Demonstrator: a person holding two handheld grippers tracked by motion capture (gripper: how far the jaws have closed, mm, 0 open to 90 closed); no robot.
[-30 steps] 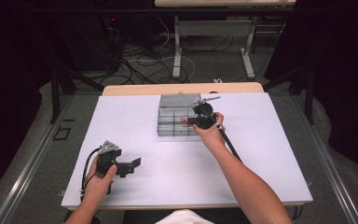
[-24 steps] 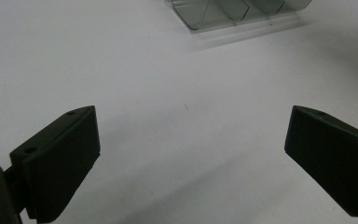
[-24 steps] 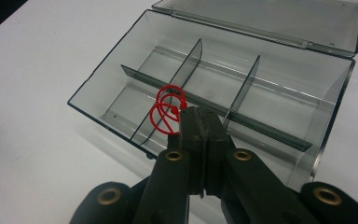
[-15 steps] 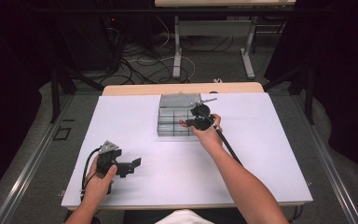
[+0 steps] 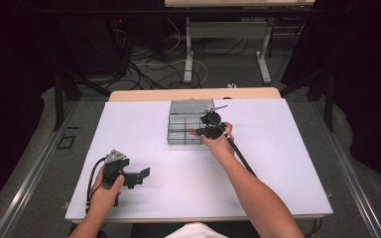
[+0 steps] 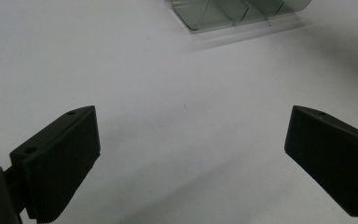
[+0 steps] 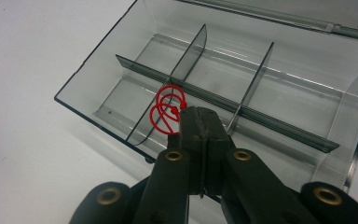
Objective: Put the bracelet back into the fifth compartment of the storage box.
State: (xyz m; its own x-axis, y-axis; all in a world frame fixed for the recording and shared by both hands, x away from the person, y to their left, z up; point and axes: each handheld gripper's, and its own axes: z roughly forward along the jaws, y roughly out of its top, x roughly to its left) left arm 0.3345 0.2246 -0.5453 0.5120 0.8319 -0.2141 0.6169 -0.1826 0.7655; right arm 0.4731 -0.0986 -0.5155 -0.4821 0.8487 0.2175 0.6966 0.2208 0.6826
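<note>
**Red wire clip held over divided clear box**

Item: a small red wire clip (image 7: 168, 112), bent into coiled loops. It is pinched at its edge by the right gripper (image 7: 200, 122), whose two black jaws are pressed flat together on it. In the right gripper view the clip sticks out toward 10 o'clock from the jaw tips and hangs above the crossing of two dividers, over the near compartments; whether it touches a divider cannot be told. In the high view a red speck shows at the gripper's tip (image 5: 193, 132).

Container: a clear plastic box (image 5: 183, 128), lid open, split by one long divider and two cross dividers into six compartments. It lies on the far middle of the table, at 12 o'clock from the person. The right hand (image 5: 219, 141) reaches it from 5 o'clock.

Second tool: the left gripper (image 5: 140, 174), held in the left hand (image 5: 105, 191) at 8 o'clock from the box and well apart from it. Its jaws stand wide apart with nothing between them, above bare surface.

Support: a white table (image 5: 278, 163) with a wooden far edge.
</note>
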